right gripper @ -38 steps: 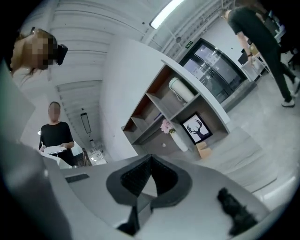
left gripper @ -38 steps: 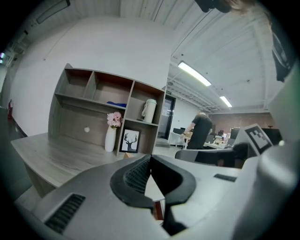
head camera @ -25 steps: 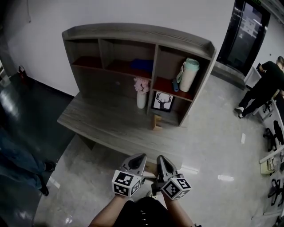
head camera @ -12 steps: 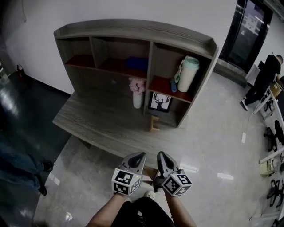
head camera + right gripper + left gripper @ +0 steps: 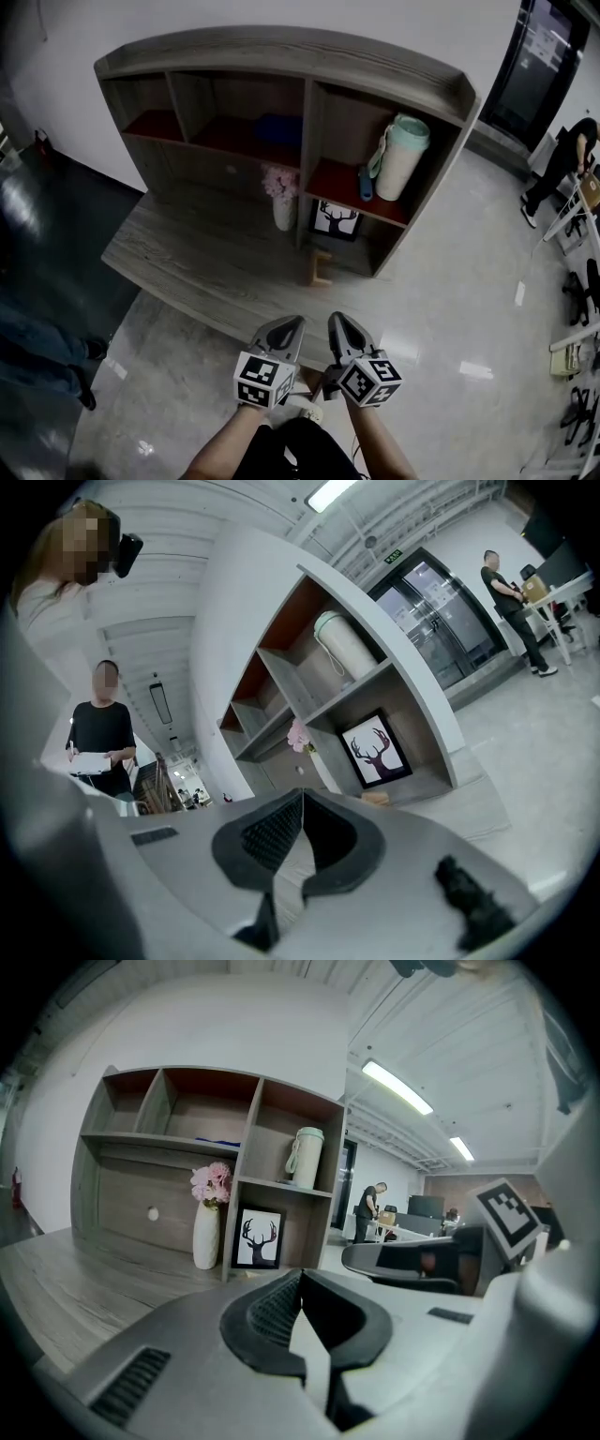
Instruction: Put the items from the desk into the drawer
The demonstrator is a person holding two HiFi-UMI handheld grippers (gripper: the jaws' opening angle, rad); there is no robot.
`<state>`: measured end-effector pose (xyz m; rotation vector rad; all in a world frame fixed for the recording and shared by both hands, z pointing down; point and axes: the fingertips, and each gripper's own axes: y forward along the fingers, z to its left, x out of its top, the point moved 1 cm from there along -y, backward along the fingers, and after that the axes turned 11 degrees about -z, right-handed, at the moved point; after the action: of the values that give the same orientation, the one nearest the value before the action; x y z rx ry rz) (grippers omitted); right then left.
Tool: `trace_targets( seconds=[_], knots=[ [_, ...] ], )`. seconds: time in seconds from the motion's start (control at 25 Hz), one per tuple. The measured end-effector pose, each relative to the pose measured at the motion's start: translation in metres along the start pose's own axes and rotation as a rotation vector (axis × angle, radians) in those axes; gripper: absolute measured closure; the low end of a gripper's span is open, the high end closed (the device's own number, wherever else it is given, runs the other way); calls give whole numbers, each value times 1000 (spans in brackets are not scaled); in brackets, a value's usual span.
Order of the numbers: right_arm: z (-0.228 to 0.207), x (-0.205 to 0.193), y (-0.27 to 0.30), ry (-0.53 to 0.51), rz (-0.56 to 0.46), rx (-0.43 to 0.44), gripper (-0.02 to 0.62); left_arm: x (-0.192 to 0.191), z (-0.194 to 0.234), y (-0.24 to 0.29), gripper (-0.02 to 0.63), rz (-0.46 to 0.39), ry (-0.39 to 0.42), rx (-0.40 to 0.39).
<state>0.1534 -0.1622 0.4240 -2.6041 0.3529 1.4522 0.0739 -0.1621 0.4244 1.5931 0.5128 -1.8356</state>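
Head view showed left gripper (image 5: 292,324) and right gripper (image 5: 336,321), fingers (image 5: 272,1312) shut empty, near the counter (image 5: 187,262); unopened, they might topple its vase (image 5: 283,214).

The right tool (image 5: 301,803) is pointing at the shelf unit (image 5: 361,688), its jaws pressing together on nothing. A deer picture (image 5: 380,750) is standing at two o'clock from its tips, and a pale jug (image 5: 342,644) near twelve.
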Motion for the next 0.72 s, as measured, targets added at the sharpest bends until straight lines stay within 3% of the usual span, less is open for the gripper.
trace_targets(
  seconds=[0.72],
  knots=[
    [-64, -30, 71, -6, 137, -25, 581, -35, 42, 71, 595, 51, 11, 103]
  ],
)
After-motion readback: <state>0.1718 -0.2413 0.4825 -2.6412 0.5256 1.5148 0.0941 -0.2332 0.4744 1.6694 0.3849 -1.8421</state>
